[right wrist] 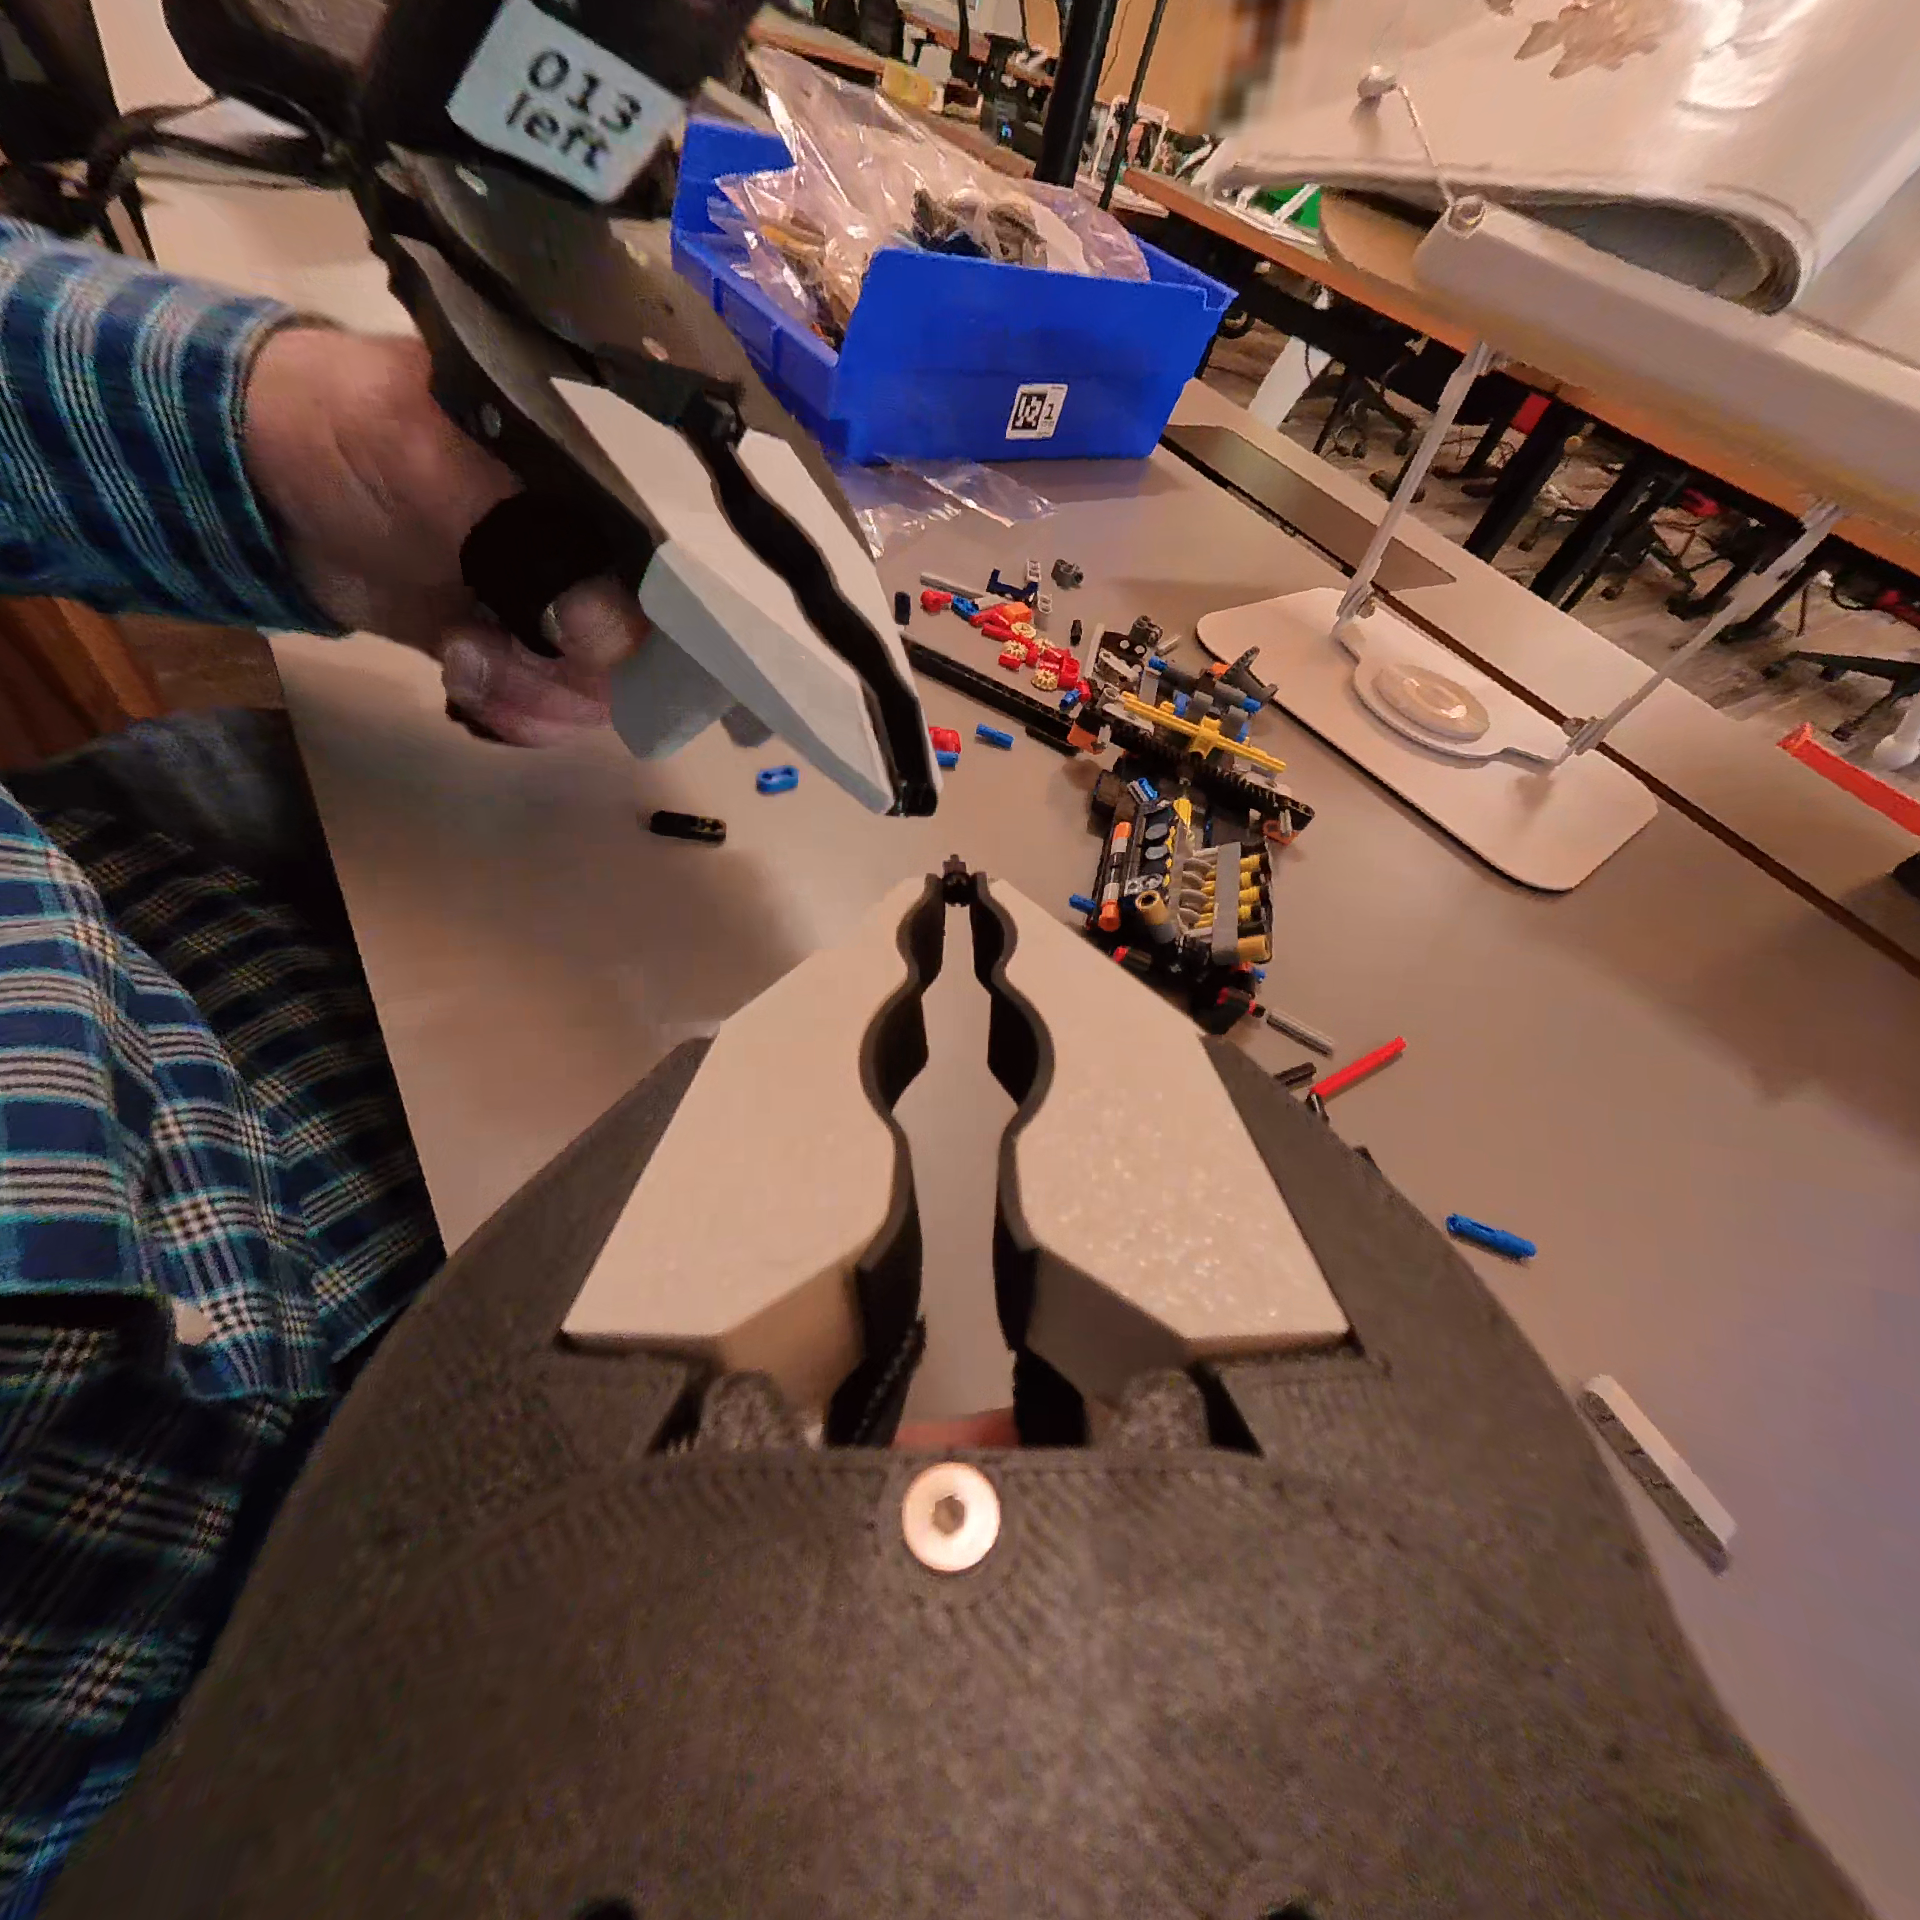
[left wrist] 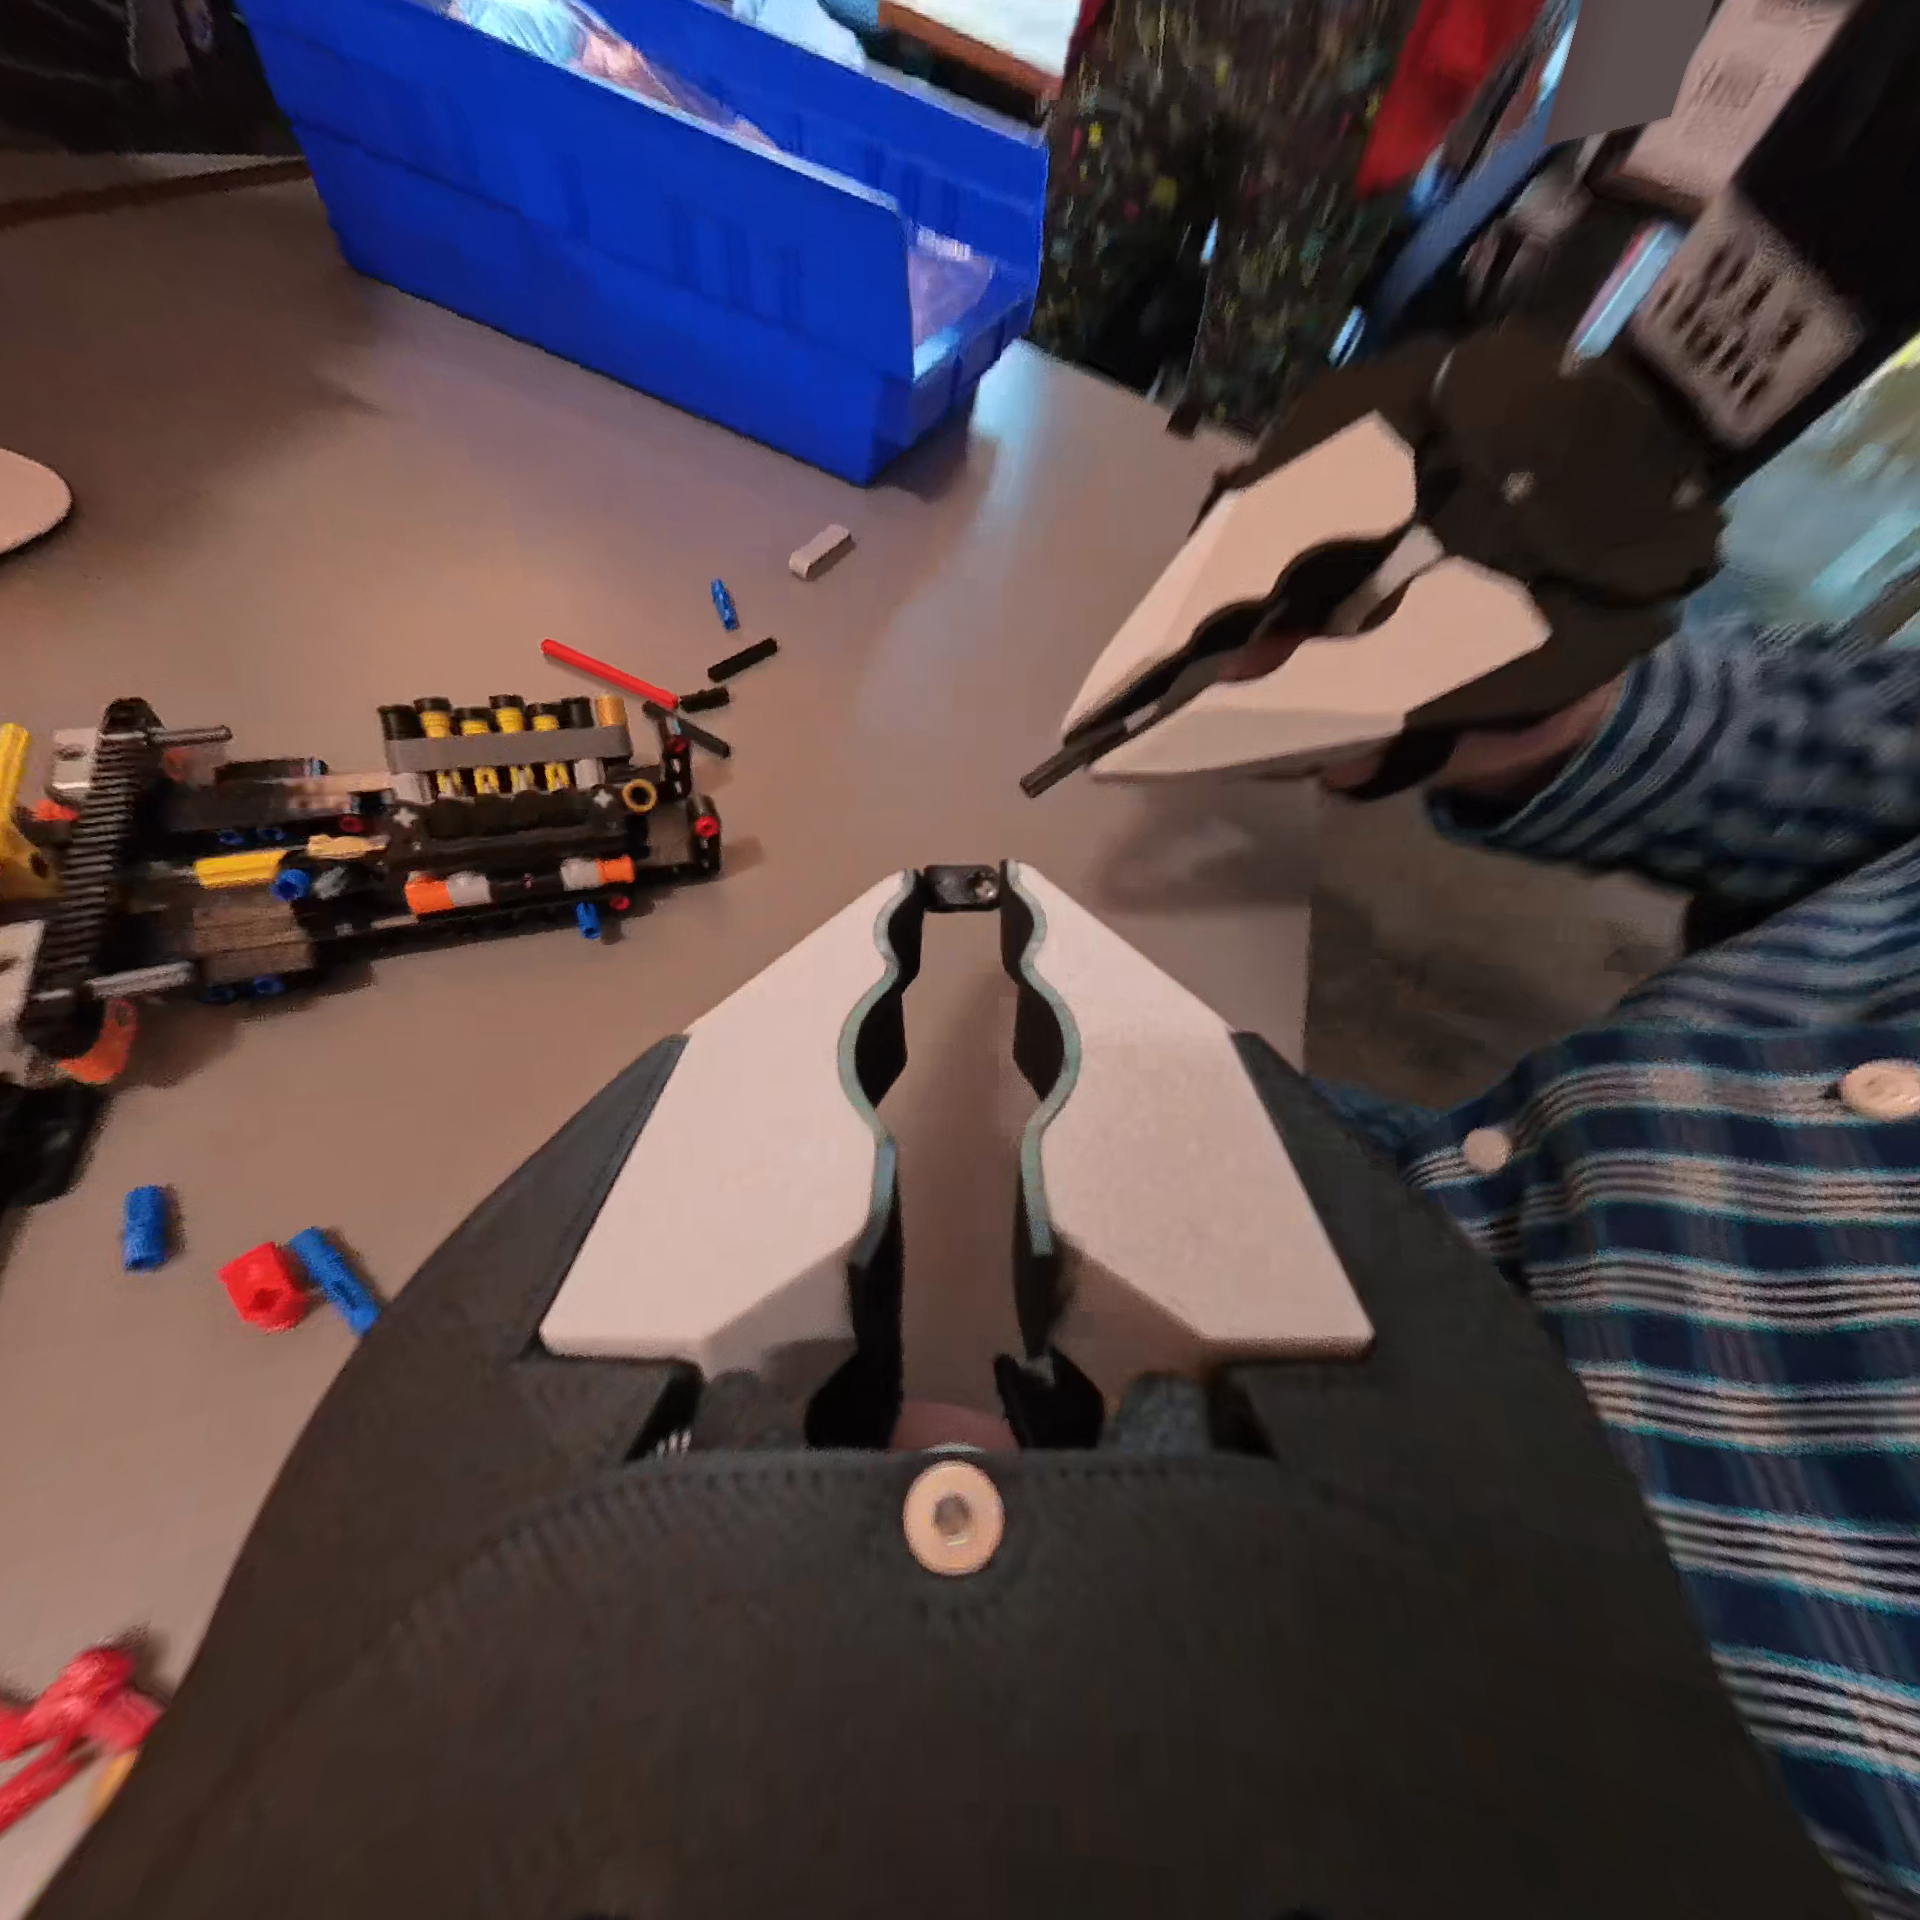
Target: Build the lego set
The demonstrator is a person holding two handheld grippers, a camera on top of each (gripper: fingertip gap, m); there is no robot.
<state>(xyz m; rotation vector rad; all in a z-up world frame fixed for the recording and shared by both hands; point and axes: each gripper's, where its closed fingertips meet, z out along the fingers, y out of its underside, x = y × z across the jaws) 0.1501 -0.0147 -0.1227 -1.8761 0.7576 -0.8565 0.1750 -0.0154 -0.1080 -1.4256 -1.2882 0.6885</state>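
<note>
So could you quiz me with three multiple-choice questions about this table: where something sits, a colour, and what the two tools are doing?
1. Where is the blue plastic bin relative to the partly built lego model?
A. Beyond it
B. Under it
C. On it

2. What colour is the long thin rod lying by the model?
A. Green
B. Red
C. White

3. What is the left gripper doing?
A. Open and empty
B. Pinching a small black piece
C. Holding the bin

Answers:
1 A, the right wrist view shows the bin farther back.
2 B, it is plainly red.
3 B, the piece sits at its fingers' tips. The right gripper likewise grips a black pin.
</note>
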